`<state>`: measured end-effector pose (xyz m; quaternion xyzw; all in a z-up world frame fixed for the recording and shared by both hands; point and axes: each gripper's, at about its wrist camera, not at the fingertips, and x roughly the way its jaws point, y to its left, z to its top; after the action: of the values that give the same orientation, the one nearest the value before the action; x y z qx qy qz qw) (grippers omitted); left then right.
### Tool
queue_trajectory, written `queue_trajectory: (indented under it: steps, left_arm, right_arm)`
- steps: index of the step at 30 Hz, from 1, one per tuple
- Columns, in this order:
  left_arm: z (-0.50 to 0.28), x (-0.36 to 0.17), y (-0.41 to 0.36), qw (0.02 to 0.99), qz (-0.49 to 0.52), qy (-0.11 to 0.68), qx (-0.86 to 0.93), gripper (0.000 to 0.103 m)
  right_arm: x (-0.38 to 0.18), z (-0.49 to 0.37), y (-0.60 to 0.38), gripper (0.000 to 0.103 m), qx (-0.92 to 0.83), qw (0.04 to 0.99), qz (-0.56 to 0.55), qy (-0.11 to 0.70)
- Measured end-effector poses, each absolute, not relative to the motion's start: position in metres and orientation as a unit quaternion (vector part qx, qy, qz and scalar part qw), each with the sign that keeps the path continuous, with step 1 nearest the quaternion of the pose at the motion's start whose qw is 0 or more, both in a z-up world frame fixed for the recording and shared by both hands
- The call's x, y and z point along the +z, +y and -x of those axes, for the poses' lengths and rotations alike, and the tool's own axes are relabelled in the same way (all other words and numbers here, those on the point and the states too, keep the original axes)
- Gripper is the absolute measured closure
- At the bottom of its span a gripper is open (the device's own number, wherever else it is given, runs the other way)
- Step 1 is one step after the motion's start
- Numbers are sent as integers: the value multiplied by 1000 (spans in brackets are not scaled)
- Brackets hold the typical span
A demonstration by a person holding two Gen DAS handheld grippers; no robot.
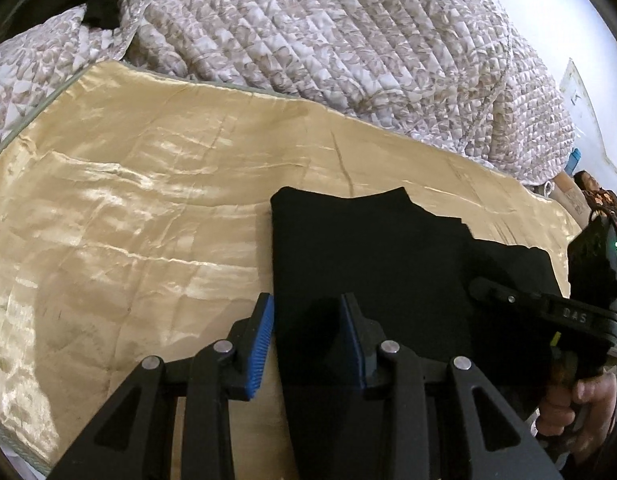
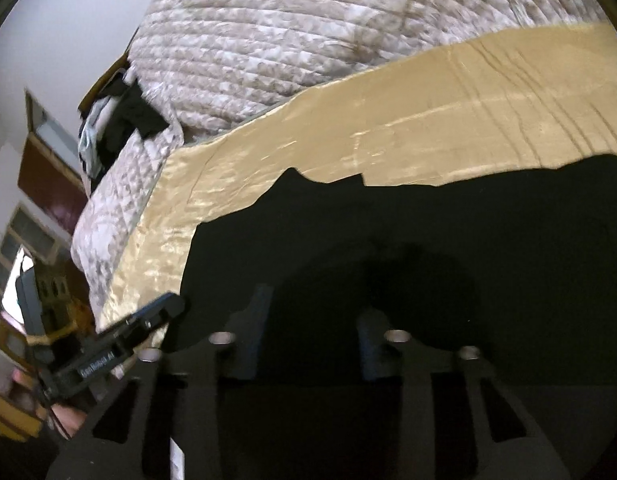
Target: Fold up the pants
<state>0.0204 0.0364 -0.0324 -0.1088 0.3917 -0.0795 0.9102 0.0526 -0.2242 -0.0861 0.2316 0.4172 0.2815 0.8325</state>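
Both grippers — left gripper (image 1: 308,328) and right gripper (image 2: 312,332) — are held spread, gripping nothing, over the folded black pants (image 1: 368,248), apparently to flatten them on the gold satin sheet (image 1: 128,184).

Left gripper (image 1: 308,308): jaws parted, blue pads (image 1: 260,344) facing each other across a clear gap, nothing between them. Fingers point to the far side, tilted down.

Right gripper (image 2: 308,312): jaws parted about as wide, nothing seen between them; fingers dark and blurred, pointing far and down. From the left wrist view its body sits at right, near edge, a bare hand (image 1: 580,404) wrapped round the handle.
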Motion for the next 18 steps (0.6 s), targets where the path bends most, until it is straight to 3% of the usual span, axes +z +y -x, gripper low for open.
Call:
queue_trajectory:
  steps: [2, 8, 13, 18]
  left_arm:
    - [-19, -32, 38, 911, 110, 390, -79, 67]
    - [-13, -28, 33, 914, 99, 382, -95, 67]
    - [-12, -29, 28, 912, 94, 386, -105, 67]
    - [-12, -32, 28, 910, 91, 391, -104, 67]
  right_arm:
    - [-86, -49, -226, 99, 289, 824, -248, 419]
    - [-65, -14, -241, 100, 279, 844, -255, 381]
    - [-87, -15, -252, 100, 244, 837, -263, 412]
    - [-64, 5, -251, 100, 248, 866, -238, 364]
